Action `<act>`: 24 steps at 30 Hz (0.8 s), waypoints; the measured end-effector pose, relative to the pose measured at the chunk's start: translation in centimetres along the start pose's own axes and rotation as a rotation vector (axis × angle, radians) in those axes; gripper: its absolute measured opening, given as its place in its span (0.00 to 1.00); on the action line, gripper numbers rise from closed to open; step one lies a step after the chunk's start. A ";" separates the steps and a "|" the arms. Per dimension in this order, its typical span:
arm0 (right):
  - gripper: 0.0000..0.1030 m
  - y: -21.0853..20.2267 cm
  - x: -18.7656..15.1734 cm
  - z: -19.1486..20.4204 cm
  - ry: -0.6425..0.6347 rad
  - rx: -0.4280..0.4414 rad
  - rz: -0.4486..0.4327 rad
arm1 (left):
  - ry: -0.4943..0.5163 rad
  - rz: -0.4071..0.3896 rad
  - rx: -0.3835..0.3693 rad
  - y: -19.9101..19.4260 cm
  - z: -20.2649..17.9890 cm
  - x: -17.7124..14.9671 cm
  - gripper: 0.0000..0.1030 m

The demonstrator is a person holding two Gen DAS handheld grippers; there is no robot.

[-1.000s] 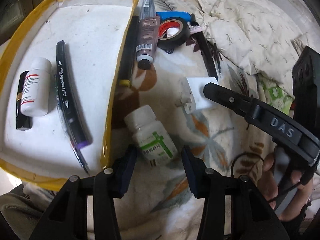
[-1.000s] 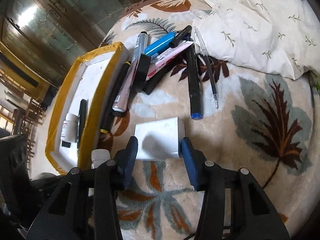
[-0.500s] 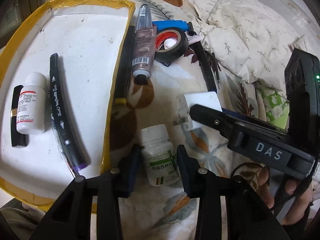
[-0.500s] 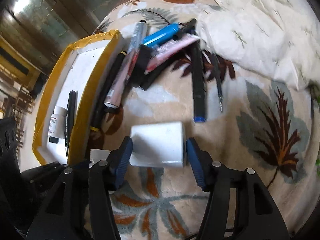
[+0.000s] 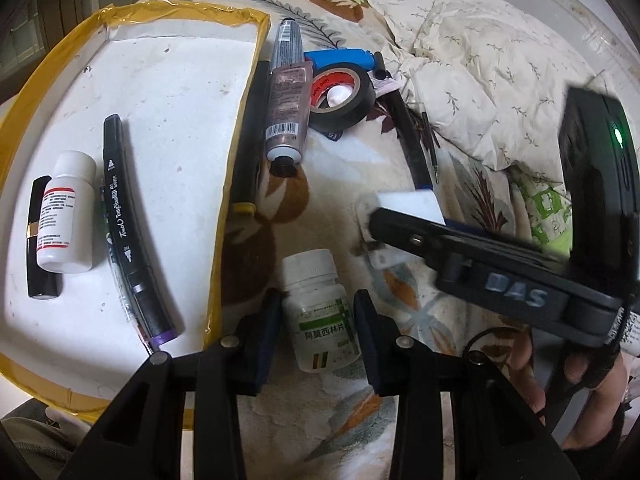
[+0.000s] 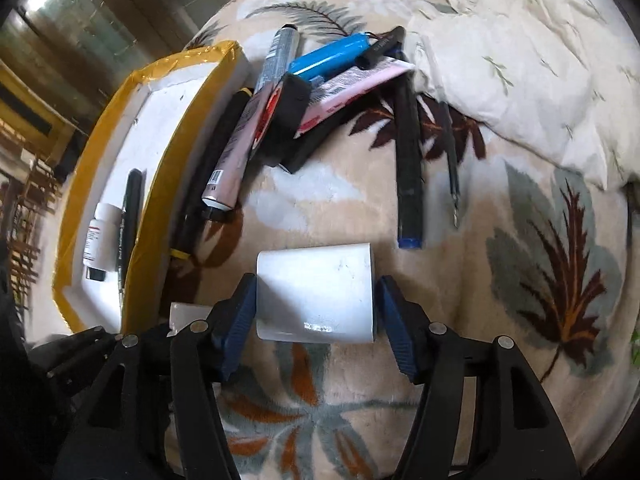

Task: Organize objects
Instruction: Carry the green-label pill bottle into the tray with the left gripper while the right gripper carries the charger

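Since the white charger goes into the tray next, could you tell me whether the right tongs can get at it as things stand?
Probably yes. The right tongs already straddle the white charger, jaws open with a small gap each side and nothing lying between them. The left tongs sit apart, around the pill bottle.

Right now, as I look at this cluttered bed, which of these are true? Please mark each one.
1. The tape roll lies inside the yellow-edged tray. False: the tape roll lies on the blanket, outside the tray.
2. A red-labelled white bottle lies in the tray. True: red-labelled bottle.
3. The left tongs straddle a green-labelled bottle. True: the left tongs have just been closing, and their pads press on the green-labelled bottle.
4. The white charger sits in the tray. False: the charger lies on the blanket between the right tongs, which have just been opening.
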State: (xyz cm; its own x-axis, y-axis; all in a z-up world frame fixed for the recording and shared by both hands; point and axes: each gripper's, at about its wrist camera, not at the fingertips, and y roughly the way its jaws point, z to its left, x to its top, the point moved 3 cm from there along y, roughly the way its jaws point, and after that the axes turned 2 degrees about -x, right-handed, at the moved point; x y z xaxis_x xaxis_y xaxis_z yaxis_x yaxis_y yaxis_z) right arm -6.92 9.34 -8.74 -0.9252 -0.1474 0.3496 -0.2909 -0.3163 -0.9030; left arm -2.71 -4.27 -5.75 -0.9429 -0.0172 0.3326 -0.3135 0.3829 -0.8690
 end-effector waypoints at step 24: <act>0.58 -4.2 3.3 7.4 0.001 0.221 -0.178 | -0.169 -0.253 0.073 -9.8 10.2 5.7 0.36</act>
State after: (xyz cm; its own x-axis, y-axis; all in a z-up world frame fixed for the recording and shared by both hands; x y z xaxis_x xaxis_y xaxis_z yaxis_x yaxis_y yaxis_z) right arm -6.91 3.25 -1.92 -0.8648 -0.0702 0.4971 -0.3886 -0.5333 -0.7514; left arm -6.18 -17.54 0.98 -0.8375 -0.2591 0.4810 -0.5417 0.2793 -0.7928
